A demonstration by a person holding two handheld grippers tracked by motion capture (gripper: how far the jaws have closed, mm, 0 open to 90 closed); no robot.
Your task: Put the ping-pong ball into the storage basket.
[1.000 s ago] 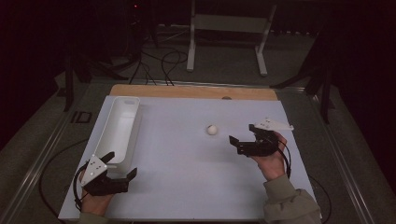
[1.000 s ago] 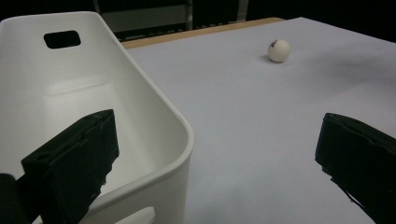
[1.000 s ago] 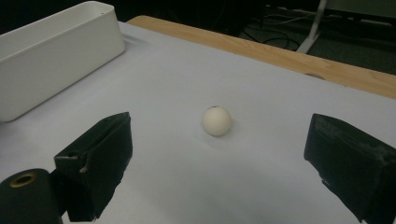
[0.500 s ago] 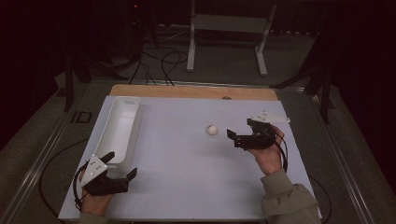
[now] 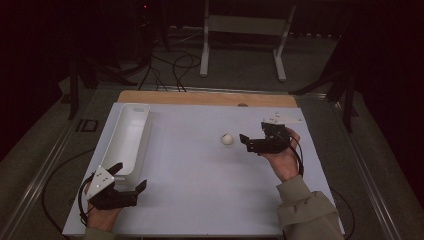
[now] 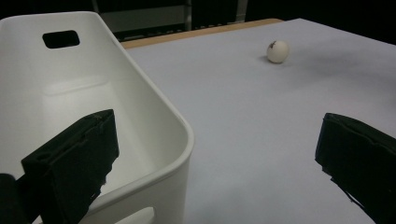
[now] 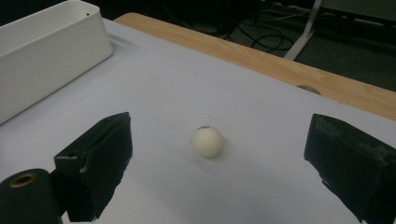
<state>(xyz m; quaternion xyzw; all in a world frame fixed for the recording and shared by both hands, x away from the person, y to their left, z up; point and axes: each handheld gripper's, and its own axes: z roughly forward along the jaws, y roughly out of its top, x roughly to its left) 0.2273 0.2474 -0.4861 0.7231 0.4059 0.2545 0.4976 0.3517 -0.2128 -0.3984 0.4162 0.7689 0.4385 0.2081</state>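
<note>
Landmark: white bin [image 5: 127, 137], long and narrow, standing on the white tabletop [image 5: 200, 190] at its left side.

Ball [image 5: 227, 139]: small, white, with a dark mark on top. It rests on the tabletop well to the right of the bin, about level with the bin's middle. In the right gripper view the ball [image 7: 208, 142] lies between the lines of the 2 jaws and ahead of their tips, touching neither.

Right hand-held gripper [image 5: 250, 142]: released, jaws spread wide, nothing held. It sits further right of the bin than the ball does, just beside the ball, and points toward the bin. The person's right hand [image 5: 282, 160] carries it from below, sleeve visible at the wrist.

Left hand-held gripper [image 5: 130, 177]: released, jaws wide apart, nothing held. It is at the bin's near end. In the left gripper view 1 jaw shows over the bin's inside, the other over bare tabletop to the bin's right, with the rounded near corner of the bin [image 6: 154, 121] between them. Contact with the rim: cannot tell.

Bin interior: bare white floor, 1 handle slot in the far end wall.

Strip of wood [image 5: 205, 98] runs along the tabletop edge beyond the bin's far end.
</note>
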